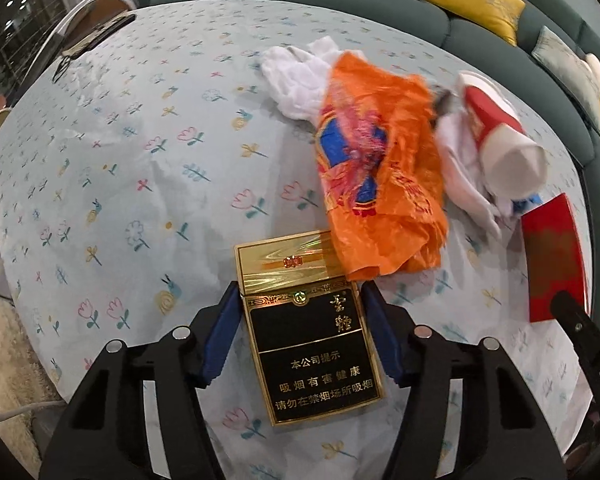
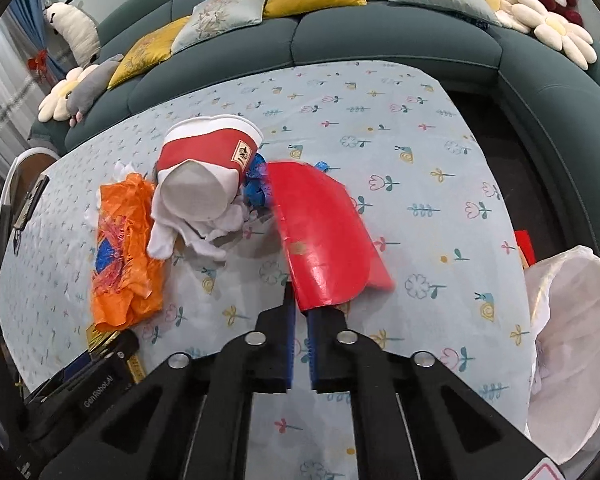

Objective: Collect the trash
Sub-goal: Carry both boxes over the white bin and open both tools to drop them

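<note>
A black-and-gold cigarette pack (image 1: 312, 336) lies on the flowered tablecloth between the blue pads of my left gripper (image 1: 298, 300); the jaws stand apart on either side of it. Beyond it lie an orange plastic bag (image 1: 376, 176), white crumpled tissue (image 1: 300, 80) and a red-and-white paper cup (image 1: 500, 132) on its side. My right gripper (image 2: 300, 312) is shut on the near edge of a bent red card (image 2: 324, 232). The cup (image 2: 204, 168), orange bag (image 2: 124, 248) and tissue (image 2: 188, 236) sit to its left. The red card also shows in the left wrist view (image 1: 552, 260).
A white plastic bag (image 2: 572, 344) hangs open at the table's right edge. A teal sofa (image 2: 380, 36) with yellow and grey cushions curves around the far side. A chair back (image 1: 88, 16) and a dark flat object (image 1: 100, 34) are at the far left corner. Blue scraps (image 2: 258, 184) lie behind the cup.
</note>
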{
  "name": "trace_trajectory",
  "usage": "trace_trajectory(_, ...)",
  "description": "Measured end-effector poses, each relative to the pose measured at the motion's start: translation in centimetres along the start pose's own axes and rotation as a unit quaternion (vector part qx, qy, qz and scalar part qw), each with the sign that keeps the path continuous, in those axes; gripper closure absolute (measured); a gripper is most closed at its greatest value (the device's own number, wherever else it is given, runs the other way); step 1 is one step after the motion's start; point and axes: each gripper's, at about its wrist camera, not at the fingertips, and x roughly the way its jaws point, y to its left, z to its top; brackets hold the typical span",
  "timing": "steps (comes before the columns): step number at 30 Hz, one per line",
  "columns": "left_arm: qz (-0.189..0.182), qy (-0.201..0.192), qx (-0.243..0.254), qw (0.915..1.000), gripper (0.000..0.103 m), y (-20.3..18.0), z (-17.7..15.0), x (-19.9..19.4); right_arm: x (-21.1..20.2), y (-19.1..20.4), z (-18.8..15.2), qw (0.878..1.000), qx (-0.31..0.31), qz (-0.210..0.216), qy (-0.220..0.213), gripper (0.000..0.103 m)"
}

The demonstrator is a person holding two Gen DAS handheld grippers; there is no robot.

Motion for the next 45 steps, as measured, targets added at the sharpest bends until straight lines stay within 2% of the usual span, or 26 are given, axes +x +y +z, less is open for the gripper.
trace_trajectory(13, -0.053, -0.015, 0.061, 0.9966, 0.045, -4.8, -3.5, -4.6, -5.9, -3.7, -2.3, 0.999, 0.031, -0.015, -0.034, 0.102)
trace_trajectory(23, -0.098, -0.025, 0.117, 0.9880, 0.045, -10.0, -7.3, -9.0, -11.4, -9.4, -5.2, 0.994, 0.073, -0.043, -0.063, 0.102)
trace_trajectory(28, -0.135, -0.028, 0.164, 0.9767, 0.045, -13.4, -9.3, -11.1, -13.6, -13.2, -7.0, 0.991, 0.099, -0.059, -0.071, 0.102)
trace_trajectory(32, -0.162, -0.030, 0.207, 0.9644, 0.045, -16.4, -11.0, -12.4, -14.9, -16.6, -8.7, 0.986, 0.126, -0.076, -0.073, 0.102)
trace_trajectory(39, -0.206, -0.019, 0.280, 0.9375, 0.045, -21.5, -14.0, -13.5, -16.4, -21.4, -11.3, 0.978, 0.172, -0.095, -0.075, 0.102)
trace_trajectory(45, -0.237, -0.006, 0.334, 0.9122, 0.045, -25.3, -16.2, -13.9, -16.8, -23.3, -12.1, 0.974, 0.194, -0.088, -0.079, 0.102)
